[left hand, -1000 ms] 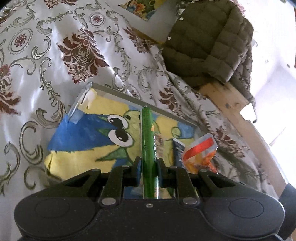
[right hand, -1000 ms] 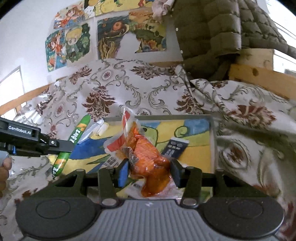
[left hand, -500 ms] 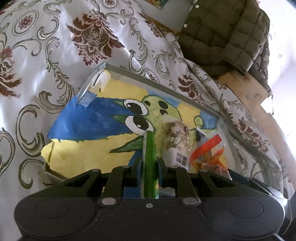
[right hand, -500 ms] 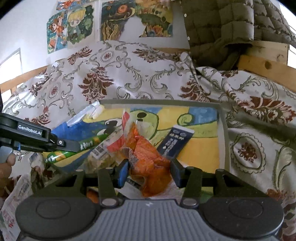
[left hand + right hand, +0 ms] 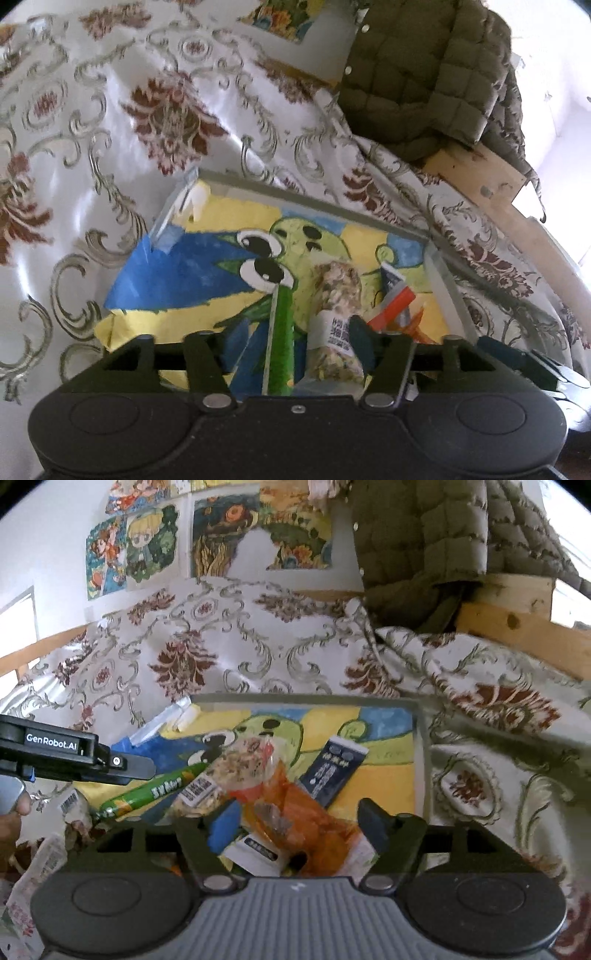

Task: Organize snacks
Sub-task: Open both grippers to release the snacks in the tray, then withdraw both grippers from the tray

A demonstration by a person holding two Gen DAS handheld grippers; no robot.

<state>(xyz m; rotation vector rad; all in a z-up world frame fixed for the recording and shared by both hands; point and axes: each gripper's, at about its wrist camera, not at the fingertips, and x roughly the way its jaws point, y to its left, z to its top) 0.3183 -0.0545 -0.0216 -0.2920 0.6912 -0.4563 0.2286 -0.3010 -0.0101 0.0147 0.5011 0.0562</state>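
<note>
A shallow tray (image 5: pixel 314 199) lined with a cartoon frog picture lies on the flowered bedspread. My left gripper (image 5: pixel 299 339) hovers over its near edge with its jaws opening. The green snack stick (image 5: pixel 282 332) lies loose between them, touched by neither pad. Beside it rest a clear packet of nuts (image 5: pixel 338 291), a dark blue sachet (image 5: pixel 389 277) and an orange packet (image 5: pixel 402 314). My right gripper (image 5: pixel 297 825) is also opening, and the orange packet (image 5: pixel 295 812) lies free between its pads. The right wrist view also shows the green stick (image 5: pixel 155 790), nut packet (image 5: pixel 236 764), blue sachet (image 5: pixel 332 771) and tray (image 5: pixel 306 698).
An olive quilted jacket (image 5: pixel 424 74) hangs over the wooden bed frame (image 5: pixel 476 177) at the back right. Cartoon posters (image 5: pixel 147 550) cover the wall. More snack packets (image 5: pixel 40 856) lie on the bed at lower left, near a person's hand (image 5: pixel 11 819).
Both grippers have gone from shut to open. The green stick has left the left gripper's pads, and the orange packet has dropped free of the right gripper's pads into the tray.
</note>
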